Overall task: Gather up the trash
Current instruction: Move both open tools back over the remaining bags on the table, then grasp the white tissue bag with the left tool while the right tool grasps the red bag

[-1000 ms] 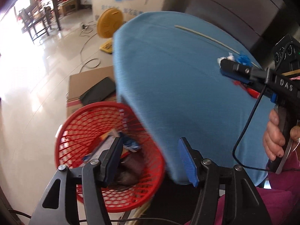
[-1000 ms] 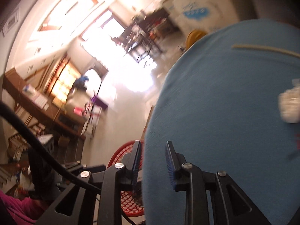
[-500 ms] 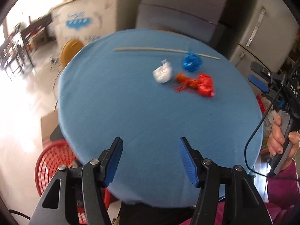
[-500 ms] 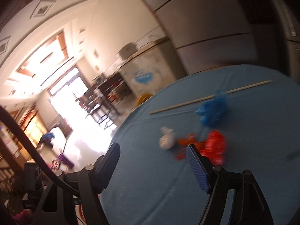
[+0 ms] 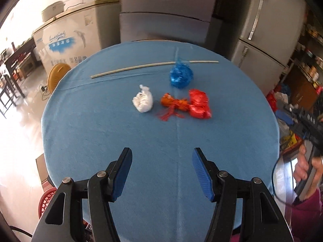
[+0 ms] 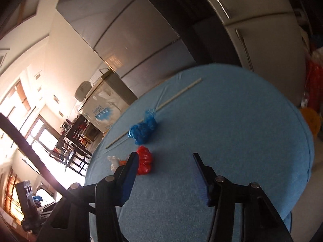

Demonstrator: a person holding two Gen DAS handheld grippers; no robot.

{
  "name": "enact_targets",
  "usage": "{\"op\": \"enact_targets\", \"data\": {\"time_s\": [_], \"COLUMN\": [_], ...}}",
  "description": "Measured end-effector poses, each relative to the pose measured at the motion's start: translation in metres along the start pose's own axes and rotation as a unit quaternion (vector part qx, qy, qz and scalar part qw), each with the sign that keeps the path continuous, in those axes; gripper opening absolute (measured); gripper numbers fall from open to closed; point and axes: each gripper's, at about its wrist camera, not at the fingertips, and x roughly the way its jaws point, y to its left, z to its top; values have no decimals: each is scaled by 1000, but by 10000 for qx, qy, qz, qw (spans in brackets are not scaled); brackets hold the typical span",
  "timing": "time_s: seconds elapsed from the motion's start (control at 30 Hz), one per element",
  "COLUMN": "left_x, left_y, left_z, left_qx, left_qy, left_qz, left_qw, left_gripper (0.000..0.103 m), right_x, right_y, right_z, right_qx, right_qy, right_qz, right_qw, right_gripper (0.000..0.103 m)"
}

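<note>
The left gripper is hanging over the near part of the round blue surface with its fingers standing apart and nothing between them; the right gripper is closing its fingers over the same surface, also with nothing between them.

The trash is lying in a cluster past the middle of the surface: a white wad, an orange wrapper just beside it, a red wad touching the wrapper's other end, and a blue wad farther back, overlapping a long pale stick; all of it is lying well clear of both grippers.

The left view is showing the whole cluster unblocked, plus a red basket peeking out below the surface's near left edge, and the person's right hand gripping the other tool's handle at the far right; the right view is showing none of these last two, and its own left finger is covering most of the white wad and the wrapper, leaving the red wad and blue wad clear.

Behind the surface, two grey fridges and a white chest freezer are standing; a dark cable is crossing the right view's left side.
</note>
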Motion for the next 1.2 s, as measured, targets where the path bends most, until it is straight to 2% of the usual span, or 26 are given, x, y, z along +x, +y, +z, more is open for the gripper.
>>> {"op": "enact_targets", "data": {"time_s": [0.17, 0.33, 0.5, 0.7, 1.0, 1.07, 1.1, 1.2], "left_x": [25, 58, 94, 137, 172, 174, 176, 175], "left_y": [26, 43, 44, 47, 50, 50, 49, 52], "left_z": [25, 56, 74, 97, 104, 101, 99, 96], "left_qx": [-224, -395, -476, -721, -955, -955, -917, -913], "left_qy": [120, 353, 561, 752, 922, 927, 954, 880], "left_qz": [258, 72, -114, -243, -494, -559, -574, -628], "left_qw": [9993, 9986, 9972, 9943, 9899, 9895, 9895, 9899], "left_gripper": [63, 63, 63, 63, 62, 53, 43, 34], "right_x": [46, 93, 140, 183, 229, 235, 236, 235], "right_y": [11, 27, 48, 55, 62, 64, 65, 68], "right_z": [-8, -13, -12, -11, -14, -19, -21, -26], "right_qx": [8, -20, -216, -266, -281, -320, -365, -472], "right_qy": [604, 1030, 1285, 1593, 2010, 2051, 2044, 1940], "right_qz": [87, 235, 199, 73, -90, -142, -143, -173], "right_qw": [9981, 9944, 9913, 9868, 9791, 9781, 9781, 9797], "right_gripper": [57, 57, 57, 57, 57, 57, 50, 47]}}
